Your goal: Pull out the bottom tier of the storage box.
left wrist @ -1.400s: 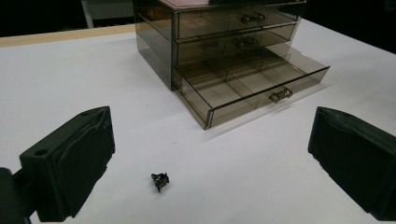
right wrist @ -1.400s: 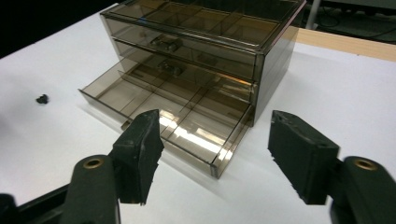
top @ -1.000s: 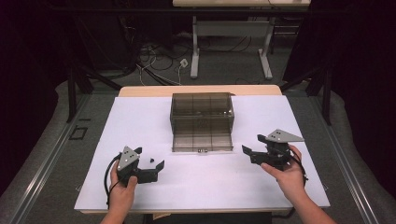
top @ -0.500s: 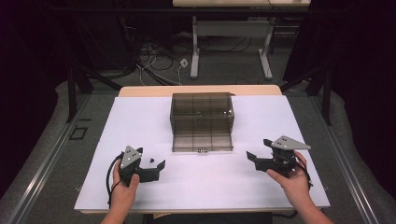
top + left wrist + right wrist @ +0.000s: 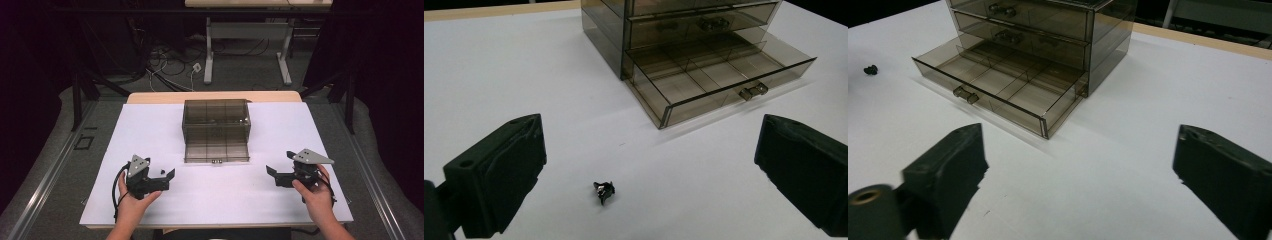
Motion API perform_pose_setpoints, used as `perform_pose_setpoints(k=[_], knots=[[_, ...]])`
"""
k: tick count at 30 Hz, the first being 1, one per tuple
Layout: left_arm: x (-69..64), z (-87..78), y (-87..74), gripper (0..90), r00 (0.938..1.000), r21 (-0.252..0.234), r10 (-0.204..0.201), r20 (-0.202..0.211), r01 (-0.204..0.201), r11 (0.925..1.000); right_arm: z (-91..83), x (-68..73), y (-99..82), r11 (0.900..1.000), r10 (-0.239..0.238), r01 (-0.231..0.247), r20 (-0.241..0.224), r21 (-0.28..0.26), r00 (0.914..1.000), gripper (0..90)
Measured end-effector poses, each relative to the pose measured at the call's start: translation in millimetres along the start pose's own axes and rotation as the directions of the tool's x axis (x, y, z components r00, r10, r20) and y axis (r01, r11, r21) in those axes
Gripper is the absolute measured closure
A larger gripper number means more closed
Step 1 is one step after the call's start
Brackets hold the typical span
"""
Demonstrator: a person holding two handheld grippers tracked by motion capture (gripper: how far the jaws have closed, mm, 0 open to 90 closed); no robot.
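Jaws of both the left gripper (image 5: 165,176) and the right gripper (image 5: 274,174) are spread wide and empty; the right pair has just been opening. A small black clip (image 5: 604,190) lies on the white table (image 5: 225,200) just ahead of the left gripper, short of the smoky drawer box (image 5: 216,127), whose bottom drawer (image 5: 719,75) is pulled out. Pickup seems next, calling for a careful lowering. Drawer dividers are made out in the gripper views.

A tiny black clip (image 5: 603,191) lies loose on the white tabletop (image 5: 524,75); nearby, smoky drawer box (image 5: 684,45), bottom drawer (image 5: 719,75) pulled open.
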State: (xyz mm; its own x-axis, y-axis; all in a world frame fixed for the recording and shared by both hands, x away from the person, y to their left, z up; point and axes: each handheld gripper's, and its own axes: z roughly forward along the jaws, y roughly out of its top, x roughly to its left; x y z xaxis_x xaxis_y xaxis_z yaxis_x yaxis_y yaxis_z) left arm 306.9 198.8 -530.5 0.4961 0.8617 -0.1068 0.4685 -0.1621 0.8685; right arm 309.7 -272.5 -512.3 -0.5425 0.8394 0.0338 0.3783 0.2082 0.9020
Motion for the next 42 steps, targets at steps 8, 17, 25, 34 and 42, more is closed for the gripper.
perform_pose_setpoints(k=[8, 17, 25, 34, 42], knots=[[6.1, 6.3, 6.7, 0.2, 0.9995, 0.039, -0.021, -0.023, 0.022, 0.999, 2.2, -0.7, -1.5, 0.9998, 0.001, -0.001, -0.007, 0.018, 1.0, 0.0], [14.5, 14.4, 14.8, 6.3, 0.9967, 0.089, -0.045, -0.068, 0.051, 0.9947, 1.5, -4.0, -1.2, 0.9998, 0.011, -0.01, -0.015, 0.014, 0.9998, 0.0], [22.4, 14.3, 24.0, 15.7, 0.9877, 0.098, -0.132, -0.084, 0.14, 0.9853, 1.9, -5.1, -1.7, 0.9995, 0.021, -0.02, -0.025, 0.023, 0.9995, 0.0], [27.1, 14.5, 32.0, 21.7, 0.973, 0.096, -0.206, -0.104, 0.216, 0.9718, 1.8, -6.7, -2.0, 0.9994, 0.025, -0.024, -0.029, 0.025, 0.9993, 0.0], [31.2, 14.9, 37.7, 28.3, 0.9494, 0.12, -0.285, -0.133, 0.3, 0.9462, 1.9, -8.2, -2.2, 0.9988, 0.038, -0.037, -0.026, 0.031, 0.9989, 0.0]])
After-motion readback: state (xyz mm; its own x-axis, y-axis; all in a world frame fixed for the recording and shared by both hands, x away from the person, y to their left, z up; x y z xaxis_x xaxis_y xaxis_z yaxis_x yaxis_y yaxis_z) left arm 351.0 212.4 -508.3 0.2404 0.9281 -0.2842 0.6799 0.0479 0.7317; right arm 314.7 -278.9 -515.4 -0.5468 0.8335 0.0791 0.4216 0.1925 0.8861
